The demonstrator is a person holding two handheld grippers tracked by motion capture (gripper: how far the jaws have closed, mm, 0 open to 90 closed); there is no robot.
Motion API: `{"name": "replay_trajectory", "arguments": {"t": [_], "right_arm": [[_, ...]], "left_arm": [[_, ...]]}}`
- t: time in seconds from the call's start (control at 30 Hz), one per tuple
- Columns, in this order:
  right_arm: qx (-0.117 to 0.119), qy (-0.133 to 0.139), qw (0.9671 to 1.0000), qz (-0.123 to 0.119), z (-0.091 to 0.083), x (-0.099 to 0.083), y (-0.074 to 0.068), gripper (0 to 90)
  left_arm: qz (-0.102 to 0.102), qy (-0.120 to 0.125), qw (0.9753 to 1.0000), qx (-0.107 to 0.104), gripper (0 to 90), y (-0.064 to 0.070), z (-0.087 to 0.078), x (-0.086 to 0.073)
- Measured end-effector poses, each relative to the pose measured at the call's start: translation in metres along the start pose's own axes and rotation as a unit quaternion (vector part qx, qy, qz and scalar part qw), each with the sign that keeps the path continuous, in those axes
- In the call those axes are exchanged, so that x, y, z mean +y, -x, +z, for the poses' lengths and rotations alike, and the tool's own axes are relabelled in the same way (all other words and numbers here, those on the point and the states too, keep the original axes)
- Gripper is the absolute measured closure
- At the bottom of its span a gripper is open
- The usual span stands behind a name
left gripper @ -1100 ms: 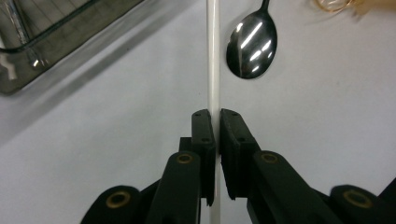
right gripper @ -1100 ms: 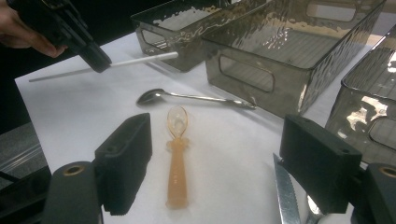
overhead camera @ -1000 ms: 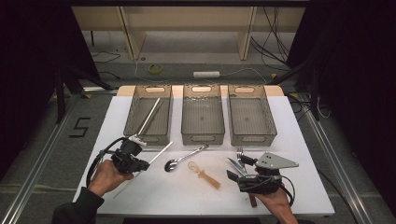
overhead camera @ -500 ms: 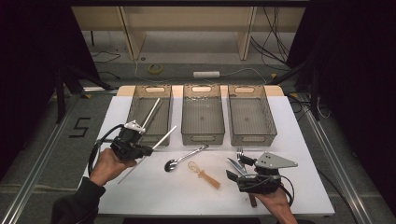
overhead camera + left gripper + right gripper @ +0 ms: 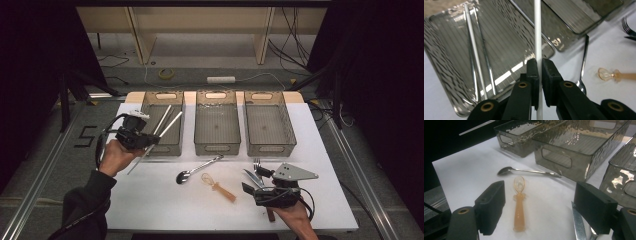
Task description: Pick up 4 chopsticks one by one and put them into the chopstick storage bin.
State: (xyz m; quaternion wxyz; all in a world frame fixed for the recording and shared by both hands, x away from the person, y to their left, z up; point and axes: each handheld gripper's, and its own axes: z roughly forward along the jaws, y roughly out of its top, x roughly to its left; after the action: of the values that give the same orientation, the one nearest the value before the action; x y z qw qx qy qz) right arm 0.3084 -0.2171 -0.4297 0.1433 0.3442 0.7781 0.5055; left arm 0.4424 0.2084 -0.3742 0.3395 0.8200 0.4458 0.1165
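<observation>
The work looks like sorting cutlery into three smoky plastic bins at the far side of the white table point(image 5: 150, 210); it seems early on. The left gripper point(image 5: 150, 141) has its jaws clamped tight on a white chopstick point(image 5: 537, 30), holding it slanted over the near edge of the left bin point(image 5: 162, 150), its far end above the bin's floor; it is not yet let go. In the left gripper view two thin sticks point(image 5: 472, 47) already lie lengthwise on that bin's ribbed bottom, one white and one that looks like bare metal; so that part appears done.

The middle bin point(image 5: 216, 149) and the right bin point(image 5: 270, 149) look empty, as far as I can see. On the table there remain a metal spoon point(image 5: 199, 169) lying just in front of the middle bin, and near it a small translucent orange spoon point(image 5: 218, 186); further right a fork point(image 5: 257, 165) and a serrated knife point(image 5: 251, 177) lie close to the right gripper point(image 5: 252, 189).

The right gripper rests low on the table with its jaws spread wide and holding nothing; in its own view the orange spoon lies between the two pads but farther out, untouched, and the knife's toothed blade point(image 5: 577, 225) sits by the right-hand pad.

By my reckoning the chopstick must be dropped, then four pieces remain.
</observation>
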Motion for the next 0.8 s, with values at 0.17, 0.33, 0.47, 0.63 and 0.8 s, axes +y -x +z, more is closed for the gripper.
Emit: {"name": "replay_trajectory", "arguments": {"t": [0.17,0.33,0.47,0.63,0.8], "right_arm": [[0.001,0.001,1.0,-0.001,0.0,0.0,0.0,26.2],[0.002,0.001,1.0,0.0,0.0,0.0,0.001,26.2],[0.002,0.001,1.0,0.001,0.0,0.0,0.001,26.2],[0.002,0.0,1.0,0.001,0.001,0.0,0.001,26.3],[0.002,0.0,1.0,0.004,0.0,0.0,0.002,26.3]], "left_arm": [[-0.016,0.01,0.9998,0.011,84.4,-0.012,0.006,0.007],[-0.029,0.023,0.9992,0.018,84.3,-0.026,0.01,0.013],[-0.039,0.023,0.9987,0.024,84.3,-0.037,0.016,0.018],[-0.045,0.018,0.9983,0.032,84.3,-0.047,0.024,0.025],[-0.055,0.018,0.9975,0.04,84.3,-0.056,0.029,0.035]]}}
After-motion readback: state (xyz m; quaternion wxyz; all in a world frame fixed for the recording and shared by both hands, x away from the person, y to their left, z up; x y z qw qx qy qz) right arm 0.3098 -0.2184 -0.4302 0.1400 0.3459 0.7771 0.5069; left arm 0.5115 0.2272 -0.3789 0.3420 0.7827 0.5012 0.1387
